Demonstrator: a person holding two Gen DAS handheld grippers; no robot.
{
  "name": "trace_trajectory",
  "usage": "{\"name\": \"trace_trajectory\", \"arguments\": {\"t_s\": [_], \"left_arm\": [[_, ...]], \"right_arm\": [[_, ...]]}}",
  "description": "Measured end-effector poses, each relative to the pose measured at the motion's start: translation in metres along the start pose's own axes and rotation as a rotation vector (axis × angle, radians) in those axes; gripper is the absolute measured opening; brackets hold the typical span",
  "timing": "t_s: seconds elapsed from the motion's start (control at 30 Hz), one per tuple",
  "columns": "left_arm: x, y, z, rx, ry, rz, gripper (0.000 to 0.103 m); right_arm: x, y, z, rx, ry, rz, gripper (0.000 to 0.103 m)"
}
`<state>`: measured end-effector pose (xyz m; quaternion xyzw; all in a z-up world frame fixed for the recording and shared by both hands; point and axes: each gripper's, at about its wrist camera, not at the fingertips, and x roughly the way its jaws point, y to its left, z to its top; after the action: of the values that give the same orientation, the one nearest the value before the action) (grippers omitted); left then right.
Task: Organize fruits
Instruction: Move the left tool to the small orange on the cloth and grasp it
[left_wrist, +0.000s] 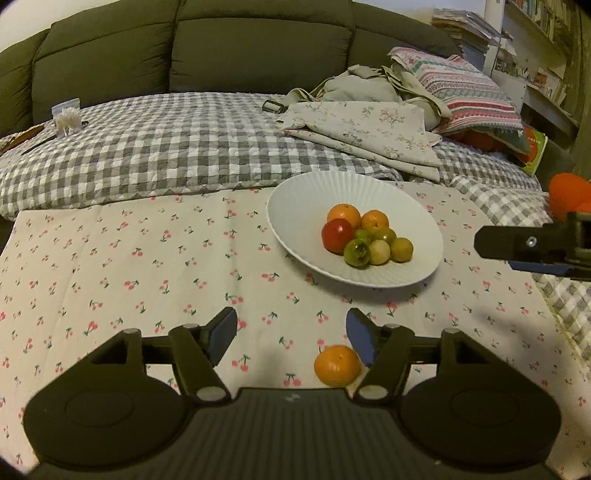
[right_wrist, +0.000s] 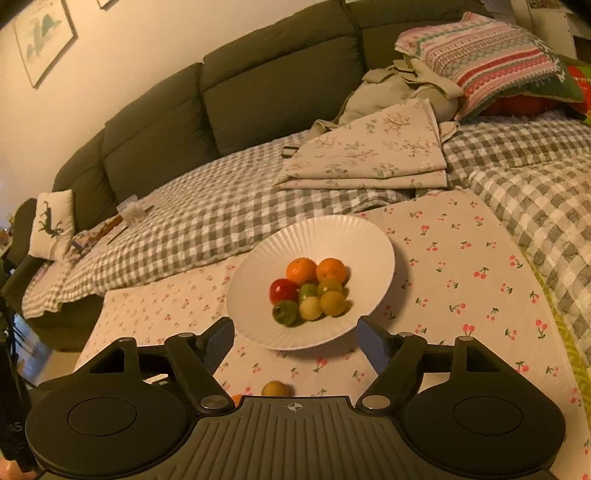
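One loose orange mandarin (left_wrist: 337, 365) sits low in the left wrist frame on the cherry-print cloth (left_wrist: 147, 266), just inside the left gripper (left_wrist: 291, 332), near its right-hand finger. Light, round, soft-skinned by the look: likely to roll, so pinch across its middle, gently. Left fingers spread wide, holding nothing. Right gripper (right_wrist: 295, 338) likewise wide open and empty, facing the ribbed white plate (right_wrist: 332, 229) of fruit at frame centre.

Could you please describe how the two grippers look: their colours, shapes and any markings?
Both are matte black. The left gripper and right gripper each have two angled fingers with dark blue pads, silver pivot screws, two round black discs and a ribbed grey centre plate. The right plate carries a small white crosshair mark. No cables or sleeves are visible.
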<state>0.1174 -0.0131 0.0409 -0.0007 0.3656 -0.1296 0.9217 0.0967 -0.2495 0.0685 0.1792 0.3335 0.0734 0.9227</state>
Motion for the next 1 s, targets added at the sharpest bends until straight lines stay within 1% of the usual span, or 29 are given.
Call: {"name": "trace_trajectory", "arguments": {"t_s": [0.17,0.27,0.33,0.43,0.57,0.73,0.77,0.87,0.93,1.0], "left_arm": [[-0.009,0.0,-0.008,-0.01,0.005,-0.015,0.067],[-0.012,-0.002,-0.015,-0.007,0.024,-0.029,0.07],[-0.012,-0.007,-0.021,0.009,0.046,-0.053,0.071],[-0.008,-0.017,-0.029,0.066,0.073,-0.08,0.071],[0.001,-0.026,-0.034,0.114,0.081,-0.067,0.071],[0.015,-0.027,-0.038,0.116,0.073,-0.064,0.07],[0.017,-0.028,-0.038,0.122,0.069,-0.06,0.07],[0.025,-0.029,-0.037,0.128,0.065,-0.056,0.063],[0.03,-0.029,-0.037,0.127,0.072,-0.064,0.054],[0.035,-0.03,-0.038,0.133,0.078,-0.064,0.05]], "right_arm": [[-0.007,0.005,-0.006,-0.009,0.008,0.002,0.075],[-0.012,0.006,-0.01,-0.004,0.009,0.002,0.076],[-0.015,0.005,-0.013,0.001,0.012,-0.001,0.079],[-0.019,0.006,-0.019,-0.018,0.011,-0.016,0.08],[-0.017,0.006,-0.022,-0.027,0.024,-0.016,0.081],[-0.008,0.004,-0.026,-0.037,0.043,-0.036,0.082],[-0.006,0.003,-0.027,-0.039,0.048,-0.042,0.082],[-0.002,0.0,-0.027,-0.038,0.058,-0.051,0.082],[0.0,-0.001,-0.028,-0.04,0.063,-0.053,0.082],[0.003,0.0,-0.029,-0.045,0.071,-0.057,0.082]]}}
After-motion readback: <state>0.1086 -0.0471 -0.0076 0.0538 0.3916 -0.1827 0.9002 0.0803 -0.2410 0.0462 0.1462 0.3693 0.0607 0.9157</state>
